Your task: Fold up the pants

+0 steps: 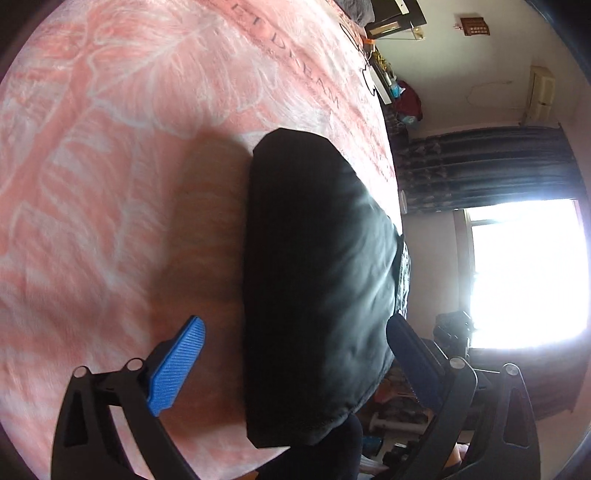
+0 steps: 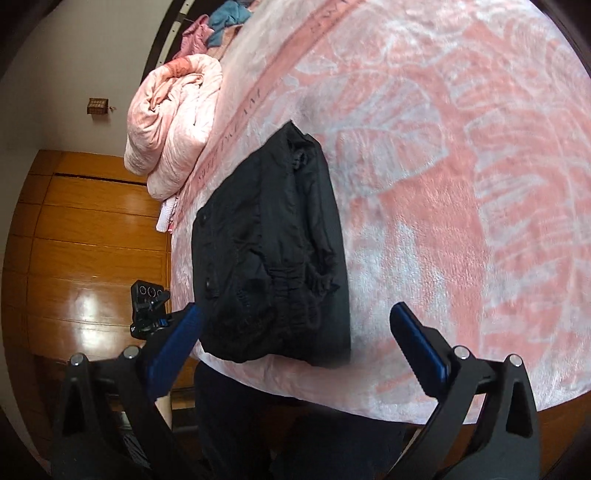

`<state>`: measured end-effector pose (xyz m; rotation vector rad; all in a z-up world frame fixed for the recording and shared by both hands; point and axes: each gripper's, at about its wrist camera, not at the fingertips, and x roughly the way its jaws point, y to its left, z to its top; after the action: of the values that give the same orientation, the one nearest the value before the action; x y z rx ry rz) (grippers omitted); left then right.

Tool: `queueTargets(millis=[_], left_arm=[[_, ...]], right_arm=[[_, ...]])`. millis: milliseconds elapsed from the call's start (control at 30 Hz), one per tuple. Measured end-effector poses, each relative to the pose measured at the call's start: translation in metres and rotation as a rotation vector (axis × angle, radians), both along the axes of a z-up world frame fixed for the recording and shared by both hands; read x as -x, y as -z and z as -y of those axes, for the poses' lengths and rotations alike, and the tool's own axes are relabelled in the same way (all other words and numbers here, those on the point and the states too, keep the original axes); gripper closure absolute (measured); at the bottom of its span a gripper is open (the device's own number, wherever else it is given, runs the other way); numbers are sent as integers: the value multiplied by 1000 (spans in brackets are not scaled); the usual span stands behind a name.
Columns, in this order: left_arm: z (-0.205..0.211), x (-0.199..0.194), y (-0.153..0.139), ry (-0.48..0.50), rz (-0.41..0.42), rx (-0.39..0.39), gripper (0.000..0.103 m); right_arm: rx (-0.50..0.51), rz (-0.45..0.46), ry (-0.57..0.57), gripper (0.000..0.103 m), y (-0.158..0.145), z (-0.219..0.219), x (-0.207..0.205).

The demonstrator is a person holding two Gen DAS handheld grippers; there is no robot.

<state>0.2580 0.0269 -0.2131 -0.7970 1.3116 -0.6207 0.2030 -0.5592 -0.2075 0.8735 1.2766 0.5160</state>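
Looking pretty much done: black pants [image 1: 317, 280] folded into a compact bundle near the front edge of the pink leaf-print blanket [image 1: 110, 184]. Left gripper [image 1: 295, 354] and right gripper [image 2: 295, 332] both spread wide, holding nothing. Probably worth just patting the bunched waistband [image 2: 291, 291] flat and squaring edges, no more tugging.

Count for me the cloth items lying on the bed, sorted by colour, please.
Black: 1, the folded pants
Pink: 3, the bed blanket, the rolled quilt, a small garment
Blue: 1, a garment
Total: 5
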Motion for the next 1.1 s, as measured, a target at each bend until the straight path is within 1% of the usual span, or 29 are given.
queueTargets(millis=[67,133,233,333,500,700,767,800,833,867,900,933,967,1000,1033,1067,1100], left_arm=[[1,-9,8,25,-24,22,4],[5,-17,15,51,-35,28,4],[17,-25,21,84,-29,33,4],[30,-29,25,113,-28,61,4],[53,-30,42,154,-65,90,4],[68,-31,50,173,-53,127,4],[71,-33,50,176,-50,122,6],[74,-32,49,180,-41,108,16],[76,-31,48,183,-39,92,22],[76,-31,48,174,-37,83,32],[74,-31,47,164,-32,82,42],[72,-30,45,158,-26,85,47],[63,-37,43,155,-20,88,56],[61,-37,38,153,-4,78,61],[61,-36,32,158,20,60,64],[62,-37,28,162,32,51,68],[62,-37,22,166,50,39,70]], right_arm=[[-25,-2,-28,2,9,-5,-9],[-42,-8,-58,2,17,-13,-19],[-41,-31,-98,2,30,-30,-33],[-56,-41,-125,2,39,-44,-45],[-88,-32,-137,2,45,-54,-56],[-106,-21,-153,2,46,-64,-65],[-116,-1,-174,2,46,-68,-61],[-111,10,-185,2,45,-74,-62],[-98,20,-194,2,43,-79,-62],[-85,31,-198,3,42,-84,-63],[-77,42,-198,9,40,-87,-63],[-72,54,-199,20,37,-89,-63],[-74,64,-201,27,34,-90,-62],[-79,79,-200,38,29,-90,-61],[-83,94,-203,47,24,-91,-61],[-78,112,-211,49,16,-93,-60],[-77,125,-215,53,9,-96,-61]])
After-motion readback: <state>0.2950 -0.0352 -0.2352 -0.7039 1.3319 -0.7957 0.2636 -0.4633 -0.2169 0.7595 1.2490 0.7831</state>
